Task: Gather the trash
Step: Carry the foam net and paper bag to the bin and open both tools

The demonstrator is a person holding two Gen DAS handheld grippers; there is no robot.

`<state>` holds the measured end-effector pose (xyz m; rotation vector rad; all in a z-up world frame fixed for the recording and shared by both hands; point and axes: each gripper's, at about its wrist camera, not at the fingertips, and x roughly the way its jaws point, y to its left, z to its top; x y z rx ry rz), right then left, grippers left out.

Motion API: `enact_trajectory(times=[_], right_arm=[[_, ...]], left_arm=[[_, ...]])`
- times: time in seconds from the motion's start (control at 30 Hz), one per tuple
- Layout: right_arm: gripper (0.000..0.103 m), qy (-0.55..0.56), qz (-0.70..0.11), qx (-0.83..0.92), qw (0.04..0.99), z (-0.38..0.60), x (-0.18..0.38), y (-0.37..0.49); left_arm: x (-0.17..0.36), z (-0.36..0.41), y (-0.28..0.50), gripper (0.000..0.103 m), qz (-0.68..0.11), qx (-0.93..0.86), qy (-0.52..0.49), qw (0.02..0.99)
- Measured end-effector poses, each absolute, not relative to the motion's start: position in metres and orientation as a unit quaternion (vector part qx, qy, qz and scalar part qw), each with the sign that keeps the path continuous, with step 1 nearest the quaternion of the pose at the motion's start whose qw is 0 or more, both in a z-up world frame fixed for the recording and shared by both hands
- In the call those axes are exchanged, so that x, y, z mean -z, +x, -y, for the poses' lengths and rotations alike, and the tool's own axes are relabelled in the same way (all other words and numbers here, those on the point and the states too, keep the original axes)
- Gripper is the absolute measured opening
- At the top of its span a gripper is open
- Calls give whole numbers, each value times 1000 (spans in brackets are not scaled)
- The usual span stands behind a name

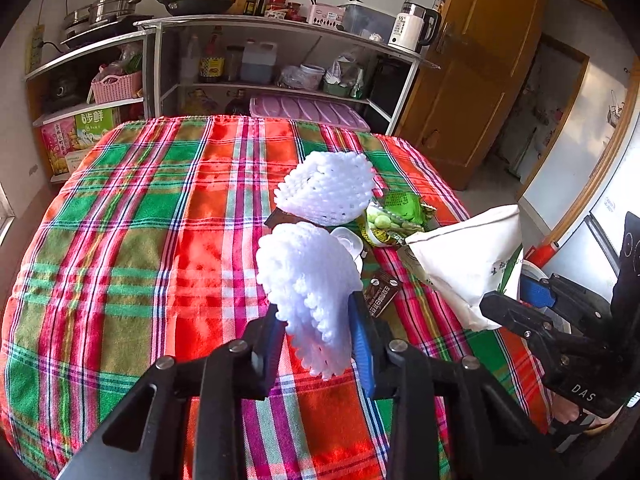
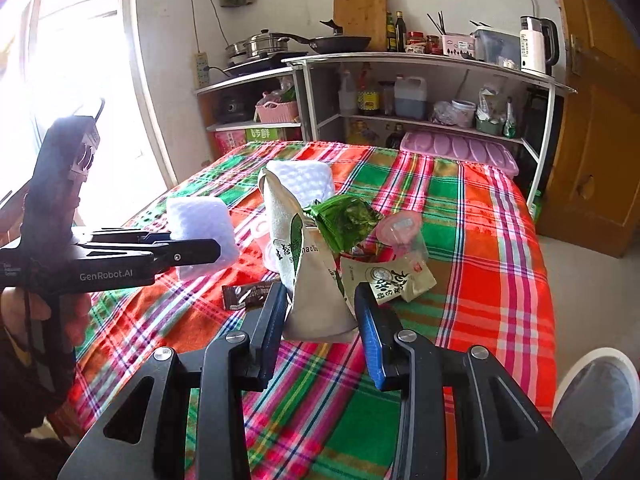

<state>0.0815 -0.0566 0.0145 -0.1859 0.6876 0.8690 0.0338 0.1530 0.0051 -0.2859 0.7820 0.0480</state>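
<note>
My left gripper (image 1: 318, 326) is shut on a white foam fruit net (image 1: 310, 288) and holds it above the plaid tablecloth (image 1: 132, 240); it also shows in the right wrist view (image 2: 202, 224). My right gripper (image 2: 320, 312) is shut on a white paper bag (image 2: 308, 280), seen in the left wrist view (image 1: 466, 262). A second foam net (image 1: 326, 188), a green snack wrapper (image 1: 400, 212), a small brown sachet (image 1: 382, 292), a white cup lid (image 1: 350, 242) and a pink-lidded cup (image 2: 400, 228) lie on the table.
A white wrapper with print (image 2: 390, 278) lies by the bag. Kitchen shelves (image 1: 280, 28) with pots, bottles and a kettle (image 1: 412, 28) stand behind the table. A wooden door (image 1: 472, 80) is at right. A bin with a liner (image 2: 600, 404) stands at lower right.
</note>
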Motion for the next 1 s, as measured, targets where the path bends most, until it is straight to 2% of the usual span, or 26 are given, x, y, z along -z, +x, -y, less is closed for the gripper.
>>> enact_trajectory(times=[0.47, 1.0], right_arm=[[36, -46, -302, -377, 874, 97, -29, 60], [36, -25, -283, -241, 928, 196, -45, 48]], left_arm=[[-32, -113, 30, 33, -355, 15, -102, 929], [-43, -10, 67, 33, -356, 125, -62, 924]])
